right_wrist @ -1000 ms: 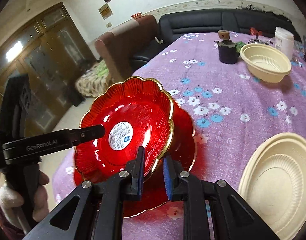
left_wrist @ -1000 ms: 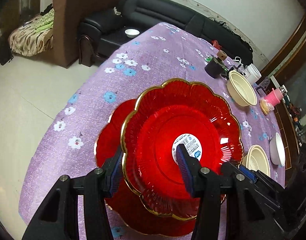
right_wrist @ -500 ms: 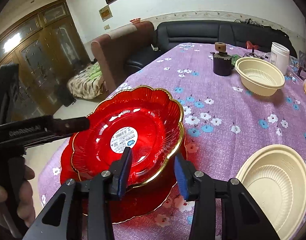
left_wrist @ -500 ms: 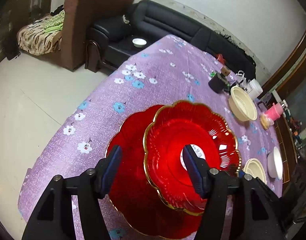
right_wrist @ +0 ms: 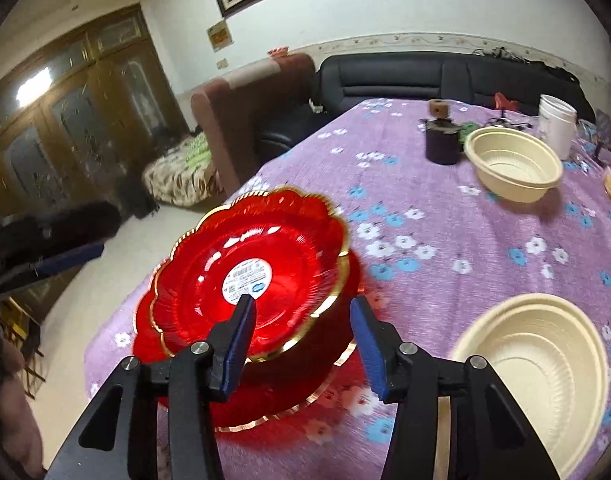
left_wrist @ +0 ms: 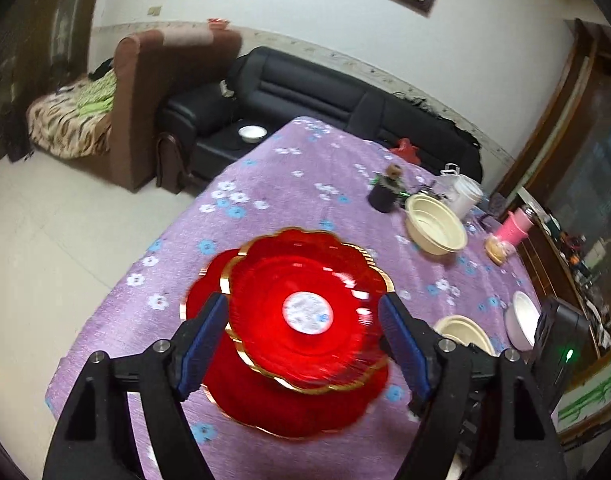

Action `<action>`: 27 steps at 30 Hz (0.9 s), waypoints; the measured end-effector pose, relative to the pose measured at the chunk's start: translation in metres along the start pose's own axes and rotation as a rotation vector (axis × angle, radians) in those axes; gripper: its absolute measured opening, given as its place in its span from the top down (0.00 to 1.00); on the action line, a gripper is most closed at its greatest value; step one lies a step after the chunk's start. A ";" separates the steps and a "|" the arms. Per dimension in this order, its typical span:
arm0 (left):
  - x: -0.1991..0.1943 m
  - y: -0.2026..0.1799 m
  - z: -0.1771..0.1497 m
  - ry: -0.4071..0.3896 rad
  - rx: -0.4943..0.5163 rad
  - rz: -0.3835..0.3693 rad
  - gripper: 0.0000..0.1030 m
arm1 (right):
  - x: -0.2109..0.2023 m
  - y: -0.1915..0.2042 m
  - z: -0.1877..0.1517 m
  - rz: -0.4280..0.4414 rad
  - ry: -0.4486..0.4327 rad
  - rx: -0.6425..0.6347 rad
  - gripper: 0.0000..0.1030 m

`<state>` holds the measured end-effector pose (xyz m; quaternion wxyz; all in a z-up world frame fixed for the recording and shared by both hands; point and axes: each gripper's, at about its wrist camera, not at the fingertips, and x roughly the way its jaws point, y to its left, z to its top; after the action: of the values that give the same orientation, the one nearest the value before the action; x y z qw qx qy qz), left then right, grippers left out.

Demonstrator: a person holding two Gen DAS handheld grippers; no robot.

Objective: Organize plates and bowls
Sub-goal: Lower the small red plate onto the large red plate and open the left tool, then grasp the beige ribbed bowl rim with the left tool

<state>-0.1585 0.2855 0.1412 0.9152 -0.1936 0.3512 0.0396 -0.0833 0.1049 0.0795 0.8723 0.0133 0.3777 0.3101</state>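
**Both grippers off the stacked red plates**

My left gripper (left_wrist: 305, 344) stands with its jaws wide apart; they have just been opening, and nothing is pressed between the blue pads. Beyond and below its fingertips sits the upper red scalloped glass plate with a gold rim (left_wrist: 305, 304), a round white label at its centre, resting on a second red gold-rimmed plate (left_wrist: 289, 408) that pokes out underneath on the side nearer me. This view is blurred.

My right gripper (right_wrist: 301, 336) is also parted, its jaws having just been opening. The stack's rim lies in line with the gap, but the pads do not press on it. The upper plate (right_wrist: 257, 264) sits ahead and left of these fingers, the lower plate (right_wrist: 273, 404) under them.

Just right of the right gripper lies a cream ribbed plastic bowl (right_wrist: 537, 364). Farther ahead and right stands a deeper cream bowl (right_wrist: 513, 168), with a dark cup (right_wrist: 441, 144) beside it. All rest on the purple flowered tablecloth (right_wrist: 445, 216).
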 end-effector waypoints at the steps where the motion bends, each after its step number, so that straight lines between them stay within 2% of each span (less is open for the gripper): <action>1: -0.001 -0.007 -0.001 0.000 0.011 -0.013 0.23 | -0.010 -0.007 0.000 0.005 -0.015 0.016 0.48; 6: -0.005 -0.048 -0.018 0.019 0.090 -0.082 0.20 | -0.058 -0.062 -0.001 -0.012 -0.072 0.132 0.43; 11: -0.001 -0.082 -0.041 0.039 0.167 -0.126 0.19 | -0.095 -0.139 -0.017 -0.121 -0.082 0.285 0.43; 14: 0.013 -0.102 -0.054 0.091 0.203 -0.155 0.19 | -0.104 -0.176 -0.033 -0.161 -0.057 0.367 0.43; 16: 0.021 -0.111 -0.060 0.121 0.215 -0.160 0.19 | -0.101 -0.188 -0.044 -0.144 -0.024 0.406 0.43; 21: 0.038 -0.130 -0.073 0.187 0.248 -0.152 0.19 | -0.085 -0.183 -0.061 -0.056 0.053 0.417 0.44; 24: 0.043 -0.142 -0.082 0.212 0.290 -0.143 0.19 | -0.075 -0.177 -0.068 0.012 0.087 0.419 0.61; 25: 0.045 -0.146 -0.084 0.221 0.299 -0.140 0.19 | -0.074 -0.178 -0.070 0.014 0.090 0.415 0.72; 27: 0.053 -0.152 -0.087 0.244 0.310 -0.137 0.19 | -0.073 -0.180 -0.071 0.015 0.097 0.414 0.78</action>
<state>-0.1418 0.1082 0.0966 0.8852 -0.0774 0.4475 -0.1011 -0.0731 -0.0956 0.0304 0.8295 0.1799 0.4749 0.2327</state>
